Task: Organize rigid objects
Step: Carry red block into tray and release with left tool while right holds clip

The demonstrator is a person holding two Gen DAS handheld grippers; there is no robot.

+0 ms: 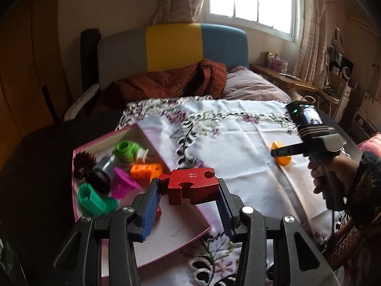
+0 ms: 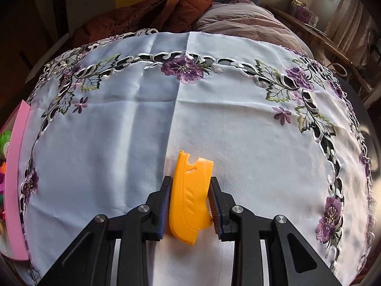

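While your left gripper (image 1: 189, 190) is clamped on the red puzzle block (image 1: 189, 184) above the near edge of the pink tray (image 1: 166, 236), carry it further in over the bare floor, clear of the toys heaped at the far end, before you part the fingers. In the right wrist view, your right gripper (image 2: 189, 199) pinches the orange plastic piece (image 2: 190, 195) low over the embroidered cloth (image 2: 119, 119); seat the right pad fully before lifting.
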